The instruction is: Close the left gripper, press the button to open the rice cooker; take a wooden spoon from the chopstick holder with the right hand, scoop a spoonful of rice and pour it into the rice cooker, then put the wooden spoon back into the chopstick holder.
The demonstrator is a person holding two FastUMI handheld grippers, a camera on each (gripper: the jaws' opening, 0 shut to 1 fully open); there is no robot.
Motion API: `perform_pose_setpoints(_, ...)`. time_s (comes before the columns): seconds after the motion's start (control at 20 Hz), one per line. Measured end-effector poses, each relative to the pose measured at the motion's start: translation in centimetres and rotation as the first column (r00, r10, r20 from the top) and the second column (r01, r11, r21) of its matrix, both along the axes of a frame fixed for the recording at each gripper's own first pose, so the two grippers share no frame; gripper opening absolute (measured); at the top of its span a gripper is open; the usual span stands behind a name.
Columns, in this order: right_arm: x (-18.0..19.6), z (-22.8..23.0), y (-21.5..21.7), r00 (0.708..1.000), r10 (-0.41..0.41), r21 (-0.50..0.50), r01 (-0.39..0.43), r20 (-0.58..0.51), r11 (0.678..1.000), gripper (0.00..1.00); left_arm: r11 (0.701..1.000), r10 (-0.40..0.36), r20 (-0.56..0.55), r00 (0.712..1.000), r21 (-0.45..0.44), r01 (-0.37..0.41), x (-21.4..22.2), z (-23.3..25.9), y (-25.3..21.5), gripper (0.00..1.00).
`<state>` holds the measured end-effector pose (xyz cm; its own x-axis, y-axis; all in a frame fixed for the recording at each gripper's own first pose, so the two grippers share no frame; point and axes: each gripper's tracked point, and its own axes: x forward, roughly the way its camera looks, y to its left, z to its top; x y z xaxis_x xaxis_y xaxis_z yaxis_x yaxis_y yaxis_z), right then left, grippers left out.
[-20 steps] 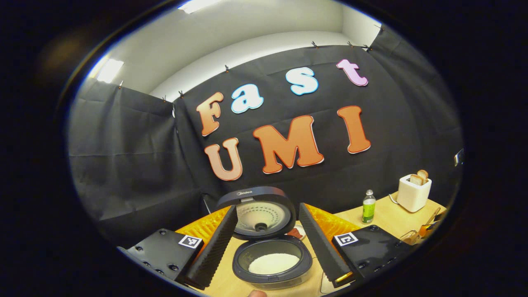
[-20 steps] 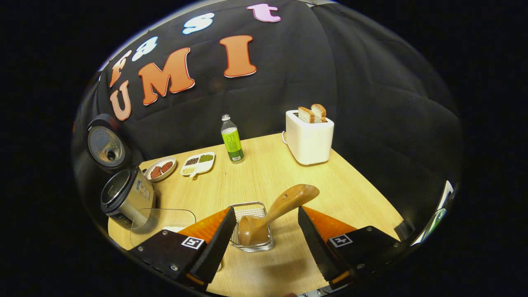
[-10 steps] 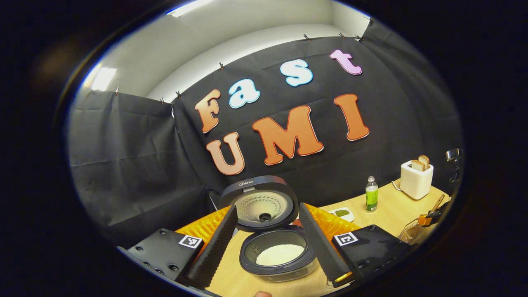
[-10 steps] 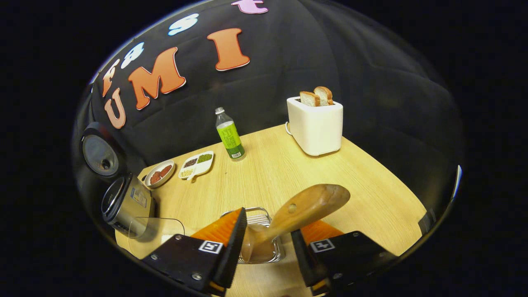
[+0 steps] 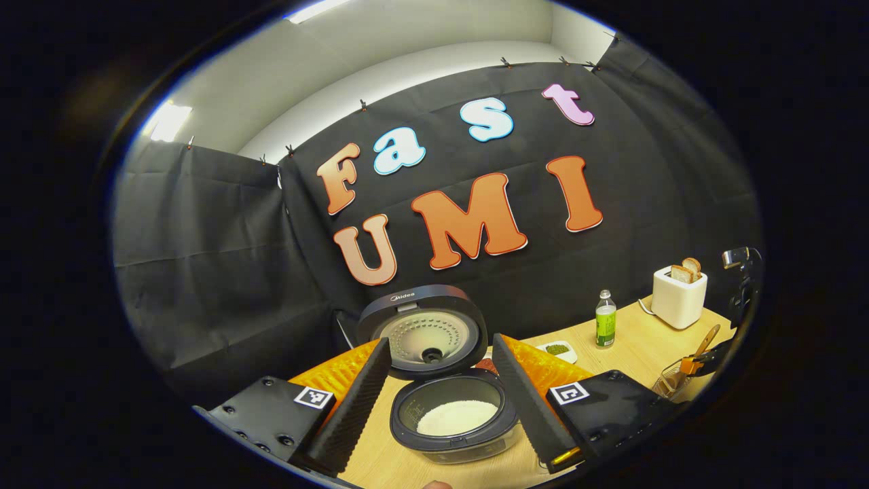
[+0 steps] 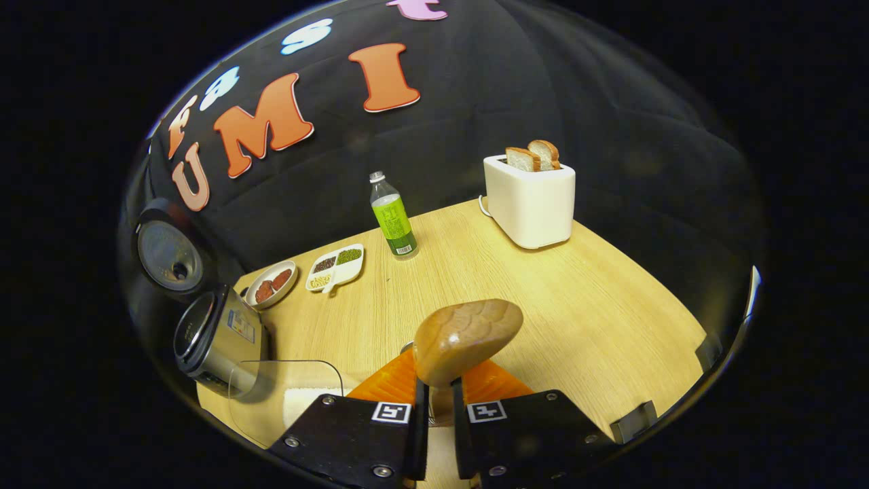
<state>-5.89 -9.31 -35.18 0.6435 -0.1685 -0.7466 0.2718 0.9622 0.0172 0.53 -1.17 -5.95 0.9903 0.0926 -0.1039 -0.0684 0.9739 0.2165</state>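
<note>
Left gripper view: light wood counter [image 5: 638, 350] against the black cloth booth wall. Rice cooker [image 5: 453, 424] stands on it, lid [image 5: 423, 331] raised upright, white rice in the pot. Left gripper [image 5: 441, 401] hangs above, fingers spread wide, holding nothing. Chopstick holder [image 5: 669, 385] sits far right.

Right gripper view: same counter, with toaster [image 6: 530, 200], green bottle [image 6: 393, 219] and two dishes [image 6: 309, 275] behind. Wooden spoon [image 6: 465, 336] has its handle pointing up and away. Right gripper [image 6: 438, 414] is nearly closed, both fingers clamped on the handle.
</note>
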Motion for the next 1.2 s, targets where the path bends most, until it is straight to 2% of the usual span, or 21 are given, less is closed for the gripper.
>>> perform_pose_setpoints(0.1,-0.1,0.1,0.3,1.0,-0.004,-0.014,0.004,-0.007,1.0,0.16,1.0,-0.006,0.001,1.0,-0.005,0.006,-0.1,0.0,0.3,0.93)
perform_pose_setpoints(0.2,-0.1,0.1,0.2,1.0,-0.007,-0.031,0.007,-0.017,0.999,0.15,1.0,-0.006,-0.005,1.0,-0.013,0.006,-0.2,-0.5,0.9,1.0)
perform_pose_setpoints(0.35,0.1,0.5,-0.1,0.999,-0.014,-0.047,0.012,-0.035,0.999,0.11,1.0,0.002,-0.006,1.0,-0.029,-0.002,-0.3,-0.7,2.0,1.0)
perform_pose_setpoints(0.5,1.1,2.8,-0.2,1.0,-0.015,-0.069,0.016,0.009,0.997,0.09,0.999,0.018,-0.001,1.0,-0.045,-0.018,-0.5,-0.7,3.3,1.0)
perform_pose_setpoints(0.7,2.0,7.7,0.9,0.995,0.021,-0.092,-0.013,0.093,0.996,0.09,0.996,0.039,0.015,0.999,-0.084,-0.038,-0.5,-0.5,5.3,1.0)
perform_pose_setpoints(0.95,2.8,12.3,5.1,0.983,0.063,-0.013,-0.062,0.171,0.998,0.09,0.99,0.06,0.009,0.998,-0.125,-0.058,-0.3,-1.2,7.4,1.0)
perform_pose_setpoints(1.0,2.8,12.6,6.4,0.982,0.077,0.016,-0.081,0.175,0.997,0.09,0.99,0.064,0.006,0.998,-0.126,-0.063,-0.3,-1.4,7.8,0.93)
perform_pose_setpoints(1.2,1.7,11.6,11.7,0.974,0.157,0.098,-0.174,0.161,0.98,0.09,0.987,0.073,-0.01,0.997,-0.141,-0.074,-0.1,-2.1,9.0,0.96)
